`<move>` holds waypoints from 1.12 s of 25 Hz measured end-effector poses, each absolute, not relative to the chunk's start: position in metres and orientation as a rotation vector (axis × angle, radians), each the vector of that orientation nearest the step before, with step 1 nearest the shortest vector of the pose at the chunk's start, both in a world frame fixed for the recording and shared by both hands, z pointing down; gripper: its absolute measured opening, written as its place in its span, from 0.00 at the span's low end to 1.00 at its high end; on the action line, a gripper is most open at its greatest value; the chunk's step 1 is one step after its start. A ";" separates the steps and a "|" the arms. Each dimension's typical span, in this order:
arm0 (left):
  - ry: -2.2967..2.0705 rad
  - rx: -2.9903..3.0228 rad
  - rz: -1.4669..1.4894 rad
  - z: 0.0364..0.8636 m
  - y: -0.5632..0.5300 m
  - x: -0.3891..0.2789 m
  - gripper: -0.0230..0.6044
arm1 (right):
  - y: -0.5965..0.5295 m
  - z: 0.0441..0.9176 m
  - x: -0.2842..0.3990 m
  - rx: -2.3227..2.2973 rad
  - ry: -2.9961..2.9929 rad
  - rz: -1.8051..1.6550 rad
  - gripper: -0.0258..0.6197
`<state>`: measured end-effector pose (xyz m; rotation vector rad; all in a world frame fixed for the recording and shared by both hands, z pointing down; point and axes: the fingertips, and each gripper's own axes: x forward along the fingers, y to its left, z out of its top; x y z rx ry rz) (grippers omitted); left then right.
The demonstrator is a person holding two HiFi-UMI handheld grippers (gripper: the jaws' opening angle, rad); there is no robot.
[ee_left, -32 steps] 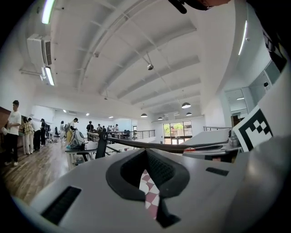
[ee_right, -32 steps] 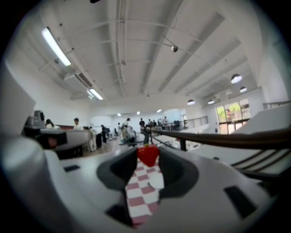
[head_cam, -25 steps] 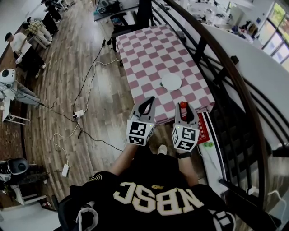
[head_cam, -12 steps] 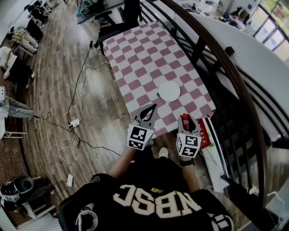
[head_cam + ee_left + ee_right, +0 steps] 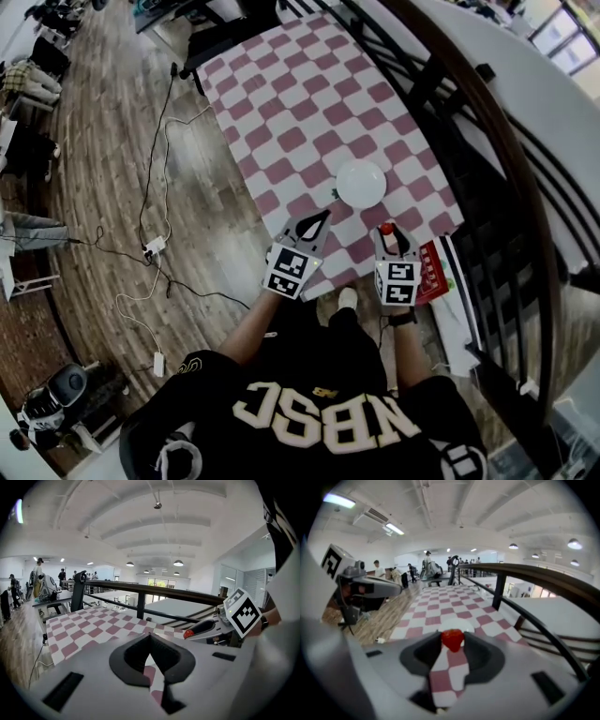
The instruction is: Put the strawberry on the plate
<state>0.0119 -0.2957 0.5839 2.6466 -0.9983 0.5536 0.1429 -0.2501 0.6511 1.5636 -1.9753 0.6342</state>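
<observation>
While the right gripper [image 5: 452,636] clamps one strawberry [image 5: 453,642], one plate [image 5: 361,183] lies on the table [image 5: 281,103], apparently just ahead of it. Left gripper [image 5: 150,636]: jaws together, empty.

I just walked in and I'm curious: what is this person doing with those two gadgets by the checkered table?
A person is holding a two-jaw gripper in each hand. The right gripper has a strawberry pinched at its tips, over the near edge of the checkered table. The white plate lies just ahead of it with nothing on it, so the strawberry is not yet placed. The left gripper is alongside, shut and holding nothing.
</observation>
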 end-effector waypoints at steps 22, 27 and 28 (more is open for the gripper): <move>-0.702 2.575 0.823 0.727 -0.358 0.024 0.05 | -0.367 0.783 0.117 1.539 -1.754 0.857 0.28; -0.731 2.526 0.802 0.729 -0.352 0.018 0.05 | -0.365 0.797 0.115 1.519 -1.712 0.896 0.28; -0.748 2.526 0.800 0.727 -0.351 0.016 0.05 | -0.364 0.798 0.112 1.510 -1.720 0.915 0.28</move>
